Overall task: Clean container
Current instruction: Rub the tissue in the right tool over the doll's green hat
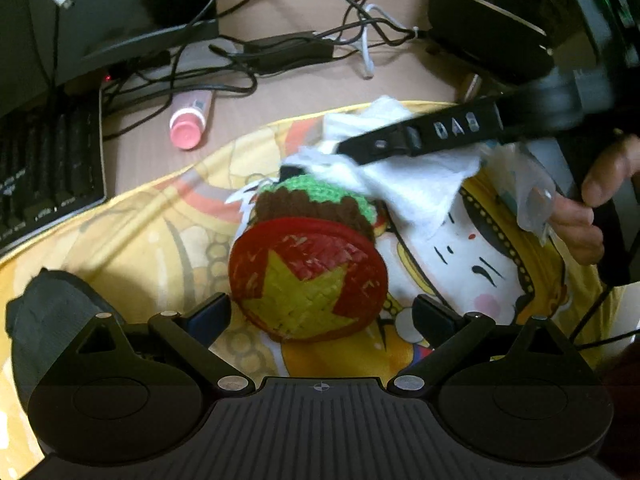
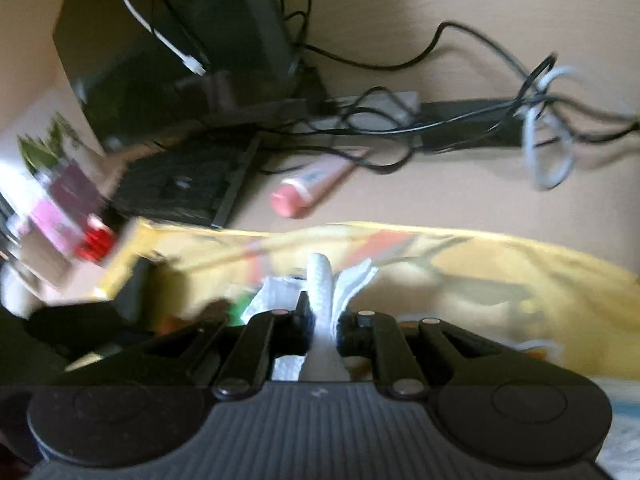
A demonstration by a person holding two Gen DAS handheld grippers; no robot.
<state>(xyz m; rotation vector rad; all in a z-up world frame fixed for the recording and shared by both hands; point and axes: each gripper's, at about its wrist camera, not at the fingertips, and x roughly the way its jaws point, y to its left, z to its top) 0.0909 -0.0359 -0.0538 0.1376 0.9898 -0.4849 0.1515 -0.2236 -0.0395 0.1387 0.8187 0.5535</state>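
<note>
Right claw (image 2: 323, 326) clenched on tissue (image 2: 320, 292); left claw (image 1: 320, 312) spread wide, flanking container (image 1: 308, 280).

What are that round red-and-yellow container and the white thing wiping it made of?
The container looks woven, perhaps from glossy plastic or straw strips, with a crocheted yarn top; stitch ridges show. The white wipe, pinched in the right gripper, looks like soft, crumpled tissue paper.
</note>
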